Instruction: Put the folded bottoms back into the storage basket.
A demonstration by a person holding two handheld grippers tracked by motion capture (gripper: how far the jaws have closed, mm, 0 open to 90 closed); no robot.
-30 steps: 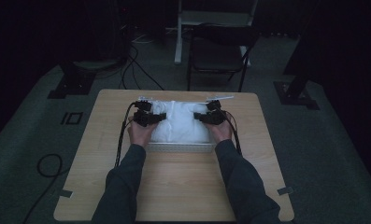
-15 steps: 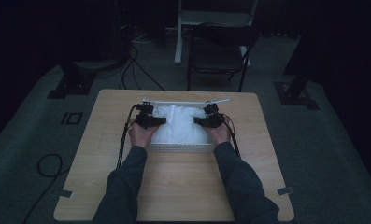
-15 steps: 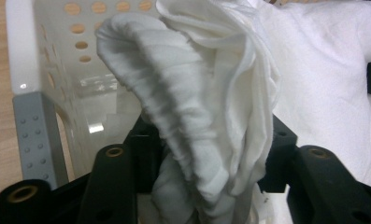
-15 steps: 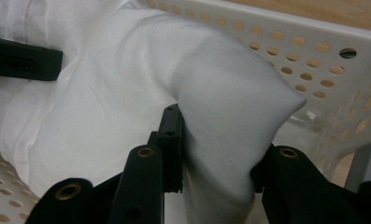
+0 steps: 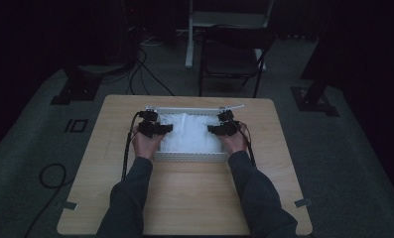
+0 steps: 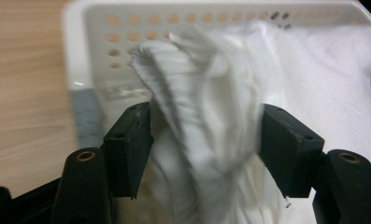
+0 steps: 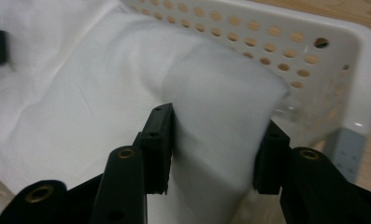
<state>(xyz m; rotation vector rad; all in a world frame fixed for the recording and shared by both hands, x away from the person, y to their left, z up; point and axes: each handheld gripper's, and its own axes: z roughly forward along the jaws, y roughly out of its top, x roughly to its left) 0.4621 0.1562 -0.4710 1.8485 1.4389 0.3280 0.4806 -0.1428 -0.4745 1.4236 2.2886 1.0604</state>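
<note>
A white perforated basket (image 5: 189,157) stands on the far middle of the wooden table (image 5: 184,208). A crumpled white cloth (image 5: 189,135) lies in it. My left gripper (image 5: 167,128) reaches in from the basket's left end. In the left gripper view it (image 6: 206,140) is shut on a thick bunched fold of the cloth (image 6: 323,70), close to the basket's wall (image 6: 174,21). My right gripper (image 5: 210,130) comes in from the right end. In the right gripper view it (image 7: 216,149) is shut on a smooth fold of cloth (image 7: 80,93) beside the basket's corner (image 7: 314,56).
Bare tabletop lies between the basket and the near edge, under the person's forearms. A folding chair (image 5: 234,54) stands behind the table. Cables (image 5: 50,173) and stand bases (image 5: 70,91) lie on the dark floor around it.
The cloth sits lower in the basket than a second ago, and the basket's far rim now shows. Both hands have stayed at the basket's ends.
</note>
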